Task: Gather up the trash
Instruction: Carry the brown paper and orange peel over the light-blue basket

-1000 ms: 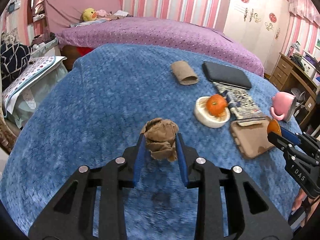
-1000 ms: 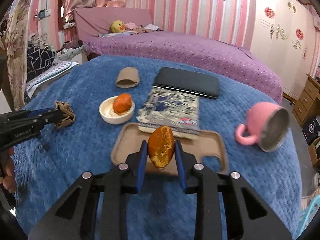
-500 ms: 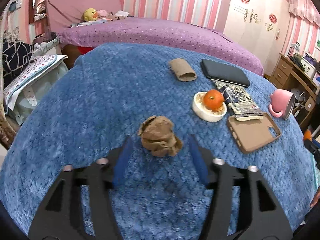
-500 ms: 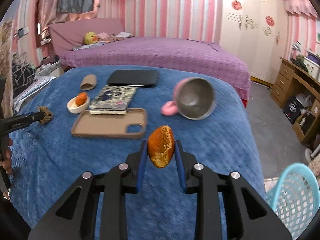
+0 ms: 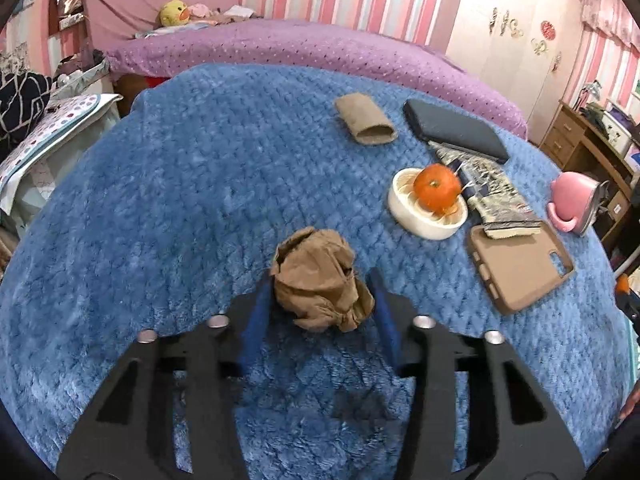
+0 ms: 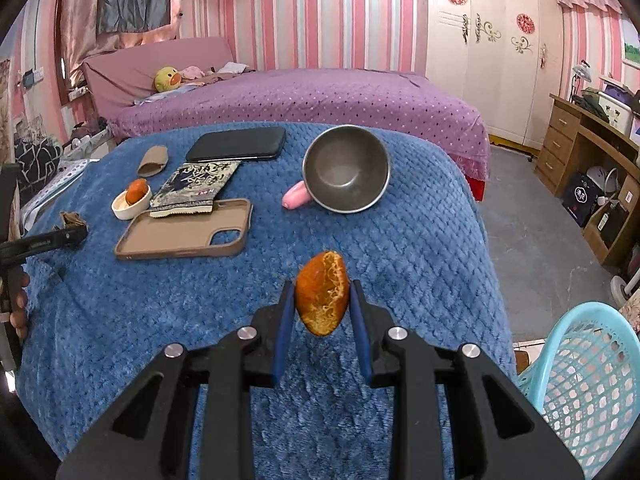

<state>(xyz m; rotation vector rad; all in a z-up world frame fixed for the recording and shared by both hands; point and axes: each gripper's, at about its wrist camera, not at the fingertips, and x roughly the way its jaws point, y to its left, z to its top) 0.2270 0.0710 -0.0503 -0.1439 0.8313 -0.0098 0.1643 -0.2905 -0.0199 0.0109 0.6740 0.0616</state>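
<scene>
A crumpled brown paper ball (image 5: 320, 280) lies on the blue blanket (image 5: 180, 200), between the blue pads of my left gripper (image 5: 322, 312). Its jaws are closing, and the pads sit right beside the paper without clearly pressing it. In the right wrist view this gripper (image 6: 76, 232) shows at the far left with the paper ball (image 6: 72, 220) at its tip. My right gripper (image 6: 322, 300) is shut on a piece of orange peel (image 6: 320, 292), held above the blanket's near right part. A teal plastic basket (image 6: 580, 380) stands on the floor at the lower right.
On the blanket lie a cardboard tube (image 5: 366, 124), a black case (image 5: 456, 130), a printed packet (image 5: 492, 196), a white dish (image 5: 416, 220) holding an orange (image 5: 436, 188), a tan phone case (image 5: 520, 268) and a tipped pink mug (image 6: 344, 172). Behind is a purple bed (image 6: 320, 96); a wooden desk (image 6: 588, 152) is on the right.
My left gripper opened and let go of the paper ball, which now rests on the blanket, then narrowed around it again. My right gripper swung right with the peel, bringing the basket into view.
</scene>
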